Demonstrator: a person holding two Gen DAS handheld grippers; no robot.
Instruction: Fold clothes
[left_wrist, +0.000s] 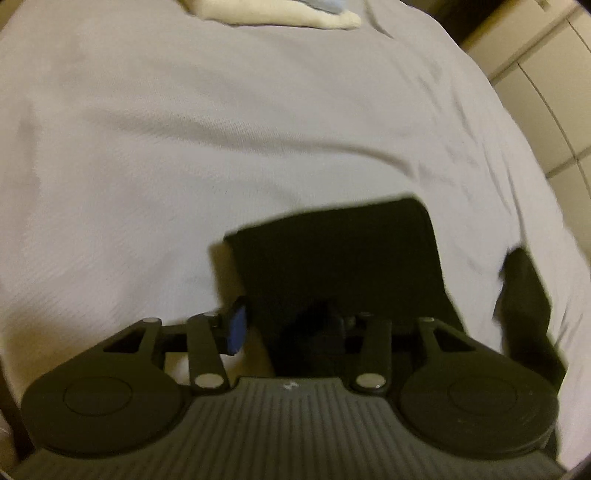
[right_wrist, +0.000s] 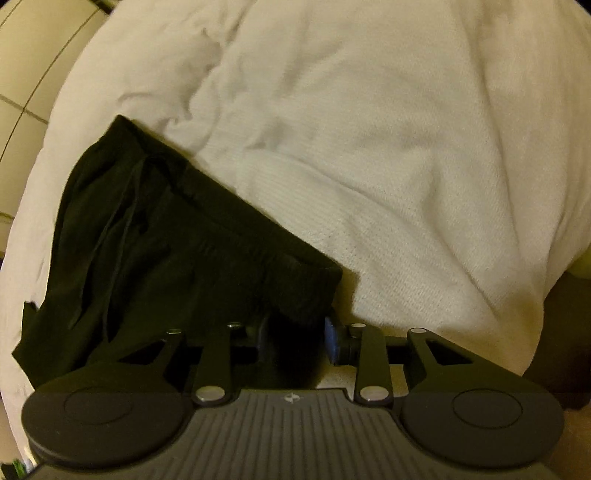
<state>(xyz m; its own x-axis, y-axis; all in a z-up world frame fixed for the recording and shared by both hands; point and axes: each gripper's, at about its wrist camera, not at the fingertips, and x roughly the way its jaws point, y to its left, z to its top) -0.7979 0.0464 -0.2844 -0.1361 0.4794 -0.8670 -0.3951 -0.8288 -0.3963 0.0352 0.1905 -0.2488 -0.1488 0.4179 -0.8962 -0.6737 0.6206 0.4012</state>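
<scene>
A black garment lies on the white bed sheet. In the left wrist view my left gripper has its jaws around the garment's near edge, with a blue pad showing on the left finger. A second black flap lies to the right. In the right wrist view the same garment, with a waistband and drawstring, runs from the left to my right gripper, whose jaws close on its corner. A blue pad shows on the right finger.
A cream cloth lies at the far edge of the bed in the left wrist view. Tiled floor shows past the bed's right side, and also at the left in the right wrist view. The sheet is wrinkled.
</scene>
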